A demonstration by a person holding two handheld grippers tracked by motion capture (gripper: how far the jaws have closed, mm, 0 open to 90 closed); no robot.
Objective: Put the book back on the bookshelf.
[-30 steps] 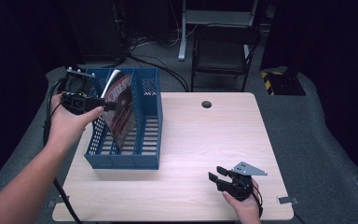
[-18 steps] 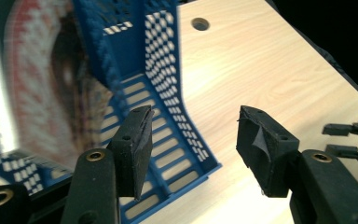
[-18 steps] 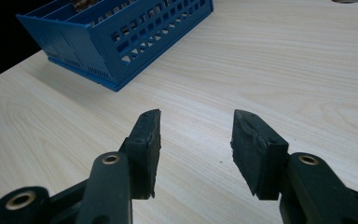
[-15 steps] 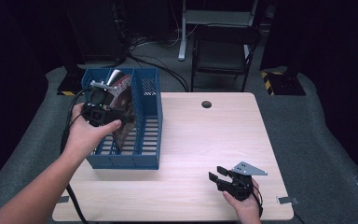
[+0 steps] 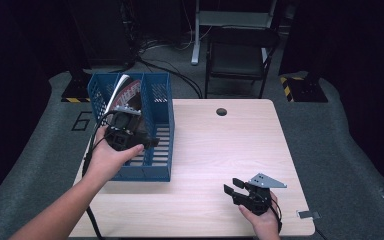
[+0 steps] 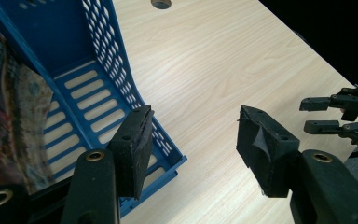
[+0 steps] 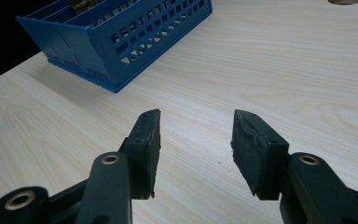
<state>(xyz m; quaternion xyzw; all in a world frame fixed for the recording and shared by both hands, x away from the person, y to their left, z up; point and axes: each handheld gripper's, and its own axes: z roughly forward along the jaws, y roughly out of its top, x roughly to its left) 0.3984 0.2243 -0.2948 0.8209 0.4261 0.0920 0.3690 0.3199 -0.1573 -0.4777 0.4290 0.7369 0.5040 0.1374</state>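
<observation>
A: Where does the work stand?

B: The left gripper [image 5: 152, 142] hangs over the blue perforated plastic file rack [image 5: 161, 169] at about nine o'clock on the pale wood-grain table [image 5: 220, 150]. Its jaws stand apart with nothing between them. In the left gripper view they straddle the rack's near right corner [image 6: 168, 149].

A: And the rack's contents?

B: A glossy magazine with a dark red patterned cover [image 5: 130, 92] stands tilted in the left-hand compartment, its top leaning past the rim. The right compartment looks bare down to its slotted floor [image 6: 81, 100].

A: What about the other hand?

B: The right gripper [image 5: 234, 189] rests low at five o'clock, well apart from the rack, jaws parted and holding nothing.

A: How should the step go?

B: If the rack is to be shifted, I'd set one pad inside the wall and one outside, low near the corner, since thin lattice plastic flexes at the rim. The rubbery pads [image 6: 135, 151] should bite well on the holes. Move slowly: the slick magazine could slump or tip the light rack.
</observation>
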